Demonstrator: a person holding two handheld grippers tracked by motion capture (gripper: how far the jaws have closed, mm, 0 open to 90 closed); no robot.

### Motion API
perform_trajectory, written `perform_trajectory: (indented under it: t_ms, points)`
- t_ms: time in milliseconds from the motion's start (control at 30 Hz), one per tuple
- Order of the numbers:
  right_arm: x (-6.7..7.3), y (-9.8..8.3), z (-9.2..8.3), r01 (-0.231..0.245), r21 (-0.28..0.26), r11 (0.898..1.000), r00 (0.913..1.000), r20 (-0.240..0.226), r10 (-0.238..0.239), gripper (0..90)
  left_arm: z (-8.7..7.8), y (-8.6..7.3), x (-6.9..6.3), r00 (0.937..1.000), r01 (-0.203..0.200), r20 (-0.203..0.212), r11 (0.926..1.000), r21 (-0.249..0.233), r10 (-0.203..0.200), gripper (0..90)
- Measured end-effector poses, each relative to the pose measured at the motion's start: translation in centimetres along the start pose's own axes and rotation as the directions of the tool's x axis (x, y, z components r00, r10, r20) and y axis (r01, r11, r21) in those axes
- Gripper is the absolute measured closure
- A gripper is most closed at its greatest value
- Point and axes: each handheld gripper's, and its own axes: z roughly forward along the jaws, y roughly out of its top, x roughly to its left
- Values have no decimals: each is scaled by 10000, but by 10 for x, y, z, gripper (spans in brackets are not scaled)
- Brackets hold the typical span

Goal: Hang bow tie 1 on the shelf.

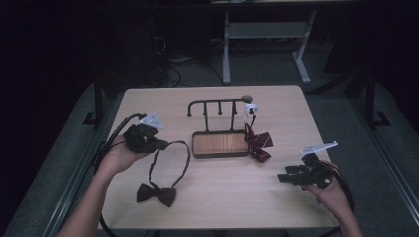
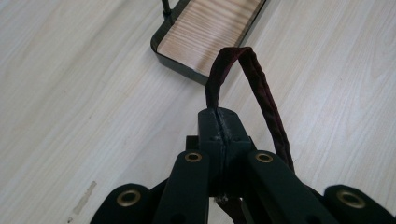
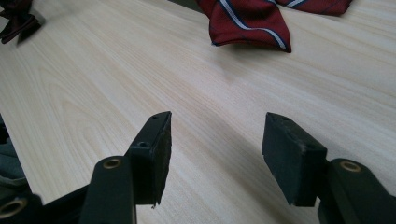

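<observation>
A dark bow tie (image 1: 156,193) lies on the table near the front, and its strap (image 1: 173,160) loops up to my left gripper (image 1: 165,144). That gripper is shut on the strap. In the left gripper view the maroon strap (image 2: 261,88) arches out from the closed left gripper (image 2: 219,123) towards the wooden tray (image 2: 210,28). My right gripper (image 1: 282,177) rests low at the front right, and its jaws stand open with nothing between them. In the right gripper view the open right gripper (image 3: 215,140) faces a red striped bow tie (image 3: 247,21).
A black hook rack (image 1: 217,104) rises from the wooden tray (image 1: 220,143) at the table's middle. The red striped bow tie (image 1: 258,143) hangs from the rack's right end by a white tag (image 1: 250,109) and rests beside the tray. Bare tabletop (image 1: 237,192) lies between the grippers.
</observation>
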Motion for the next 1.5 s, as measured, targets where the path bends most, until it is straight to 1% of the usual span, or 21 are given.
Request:
perform_trajectory:
  t_ms: [167,200,233,433,633,800,900,1067,1200,1233,1300,1333,1367,1467,1500]
  points:
    - [0,0,-1,-19,-1,10000,10000,-7,19,423,-3,4,0,10000,-58,-26,10000,-24,58,896]
    - [-1,0,-1,-26,0,10000,10000,-12,26,423,-4,5,0,9999,-126,-5,9999,12,126,896]
    - [0,0,-1,-30,4,10000,10000,-14,30,423,-4,6,-1,10000,-80,8,10000,2,80,896]
    - [0,0,-1,19,-13,10000,10000,-45,-19,423,-6,10,-2,9997,-238,27,9997,-3,238,896]
    - [1,0,-1,14,-7,10000,10000,-51,-14,423,-10,14,-4,9996,-274,21,9996,-19,274,896]
    - [1,1,-1,24,-21,10000,10000,-54,-24,423,-13,19,-5,9990,-456,27,9990,5,456,896]
    - [1,1,-1,25,-23,10000,10000,-53,-25,423,-15,22,-5,9985,-546,65,9985,-44,546,896]
    - [2,1,0,85,24,10000,10000,-37,-85,423,-18,26,-7,9984,-542,126,9984,-139,544,896]
    - [2,1,-1,92,-1,10000,9999,-39,-92,423,-21,30,-7,9976,-685,111,9975,-146,687,896]
    - [2,1,-1,85,-10,10000,10000,-45,-85,423,-22,31,-7,9978,-651,108,9978,-159,653,896]
    - [2,1,-1,86,-16,10000,10000,-41,-86,423,-22,33,-7,9974,-723,67,9973,-111,724,896]
    - [2,1,-1,79,-15,10000,10000,-42,-79,422,-23,34,-7,9977,-677,82,9976,-128,678,896]
    - [2,1,-1,86,-13,10000,10000,-41,-86,421,-23,35,-6,9971,-756,60,9971,-102,757,896]
    - [2,1,-1,77,-11,10000,10000,-39,-77,421,-24,38,-6,9974,-723,42,9973,-125,724,896]
    - [2,1,-1,75,-18,10000,10000,-39,-75,421,-25,39,-5,9969,-786,30,9968,-119,786,896]
